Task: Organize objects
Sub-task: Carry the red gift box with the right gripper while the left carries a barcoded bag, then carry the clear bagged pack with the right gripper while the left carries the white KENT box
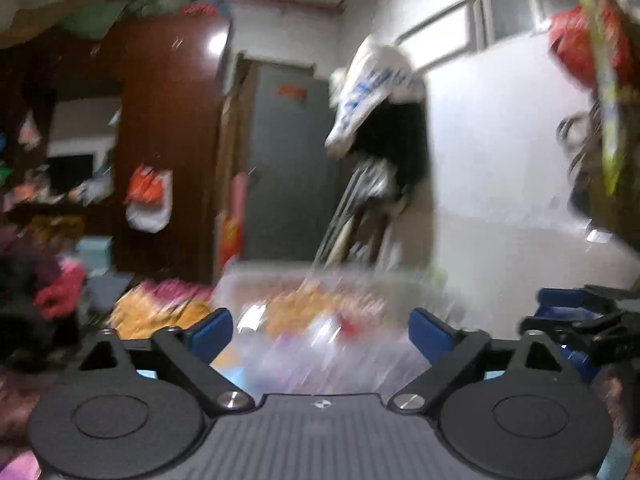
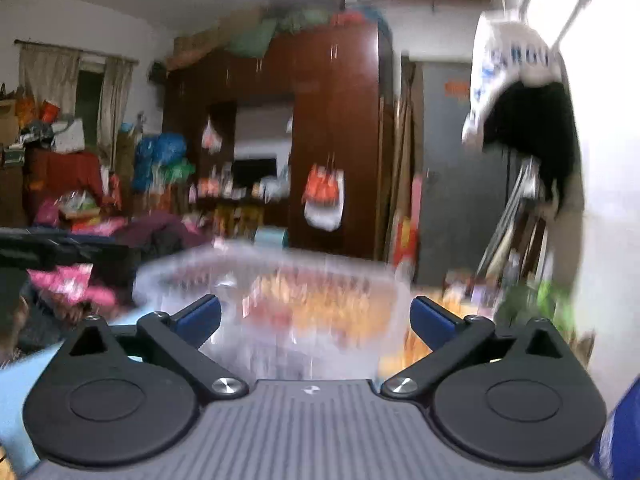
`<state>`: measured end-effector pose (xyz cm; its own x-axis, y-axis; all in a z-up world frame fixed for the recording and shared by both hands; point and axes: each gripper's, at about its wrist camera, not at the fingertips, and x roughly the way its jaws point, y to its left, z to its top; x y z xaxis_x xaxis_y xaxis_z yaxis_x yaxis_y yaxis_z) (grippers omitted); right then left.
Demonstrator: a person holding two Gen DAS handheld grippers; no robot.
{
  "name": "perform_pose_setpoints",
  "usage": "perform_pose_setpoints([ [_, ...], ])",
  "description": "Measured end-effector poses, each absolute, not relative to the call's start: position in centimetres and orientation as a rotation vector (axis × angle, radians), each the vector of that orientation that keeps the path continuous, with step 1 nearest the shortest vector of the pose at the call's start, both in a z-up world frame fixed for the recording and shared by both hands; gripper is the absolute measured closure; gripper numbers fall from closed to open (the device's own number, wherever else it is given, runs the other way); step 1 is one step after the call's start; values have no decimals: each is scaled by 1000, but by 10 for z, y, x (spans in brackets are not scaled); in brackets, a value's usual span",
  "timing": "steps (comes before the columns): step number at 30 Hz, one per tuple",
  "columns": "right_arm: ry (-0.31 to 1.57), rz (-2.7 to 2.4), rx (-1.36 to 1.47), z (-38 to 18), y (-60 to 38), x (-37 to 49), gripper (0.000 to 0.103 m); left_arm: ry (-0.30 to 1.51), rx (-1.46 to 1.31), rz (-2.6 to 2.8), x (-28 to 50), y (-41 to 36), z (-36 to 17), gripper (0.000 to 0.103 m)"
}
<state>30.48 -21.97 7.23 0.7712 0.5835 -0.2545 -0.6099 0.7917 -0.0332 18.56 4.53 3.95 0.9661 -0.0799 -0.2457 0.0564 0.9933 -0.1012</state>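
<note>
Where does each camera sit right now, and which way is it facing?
Left wrist: on the left tongs, facing over a blurred clear bin toward the grey door; its open blue fingers show, and the right tongs at the right edge.
Right wrist: on the right tongs, facing over the bin toward the wardrobe; its open fingers show.
Shared: bin, wardrobe, door.

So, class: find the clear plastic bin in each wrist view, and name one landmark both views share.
Left wrist: clear plastic bin, bottom centre, just beyond the tool.
Right wrist: bin, lower centre, blurred.
Shared landmark: grey door.
</note>
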Motion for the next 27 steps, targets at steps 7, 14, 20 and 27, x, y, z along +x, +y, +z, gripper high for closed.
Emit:
perform_pose_setpoints([
  [7,490,696,-84,18,-196,352,44,505,-109,9,214,64,-16,10],
  [14,516,666,-115,4,-186,345,63,631,-69,23,229,53,-36,21],
  [20,445,690,-19,10,-225,305,63,624,4,89,228,42,-38,63],
  [27,353,682,-20,7,-222,284,63,485,-20,6,201,27,-27,63],
])
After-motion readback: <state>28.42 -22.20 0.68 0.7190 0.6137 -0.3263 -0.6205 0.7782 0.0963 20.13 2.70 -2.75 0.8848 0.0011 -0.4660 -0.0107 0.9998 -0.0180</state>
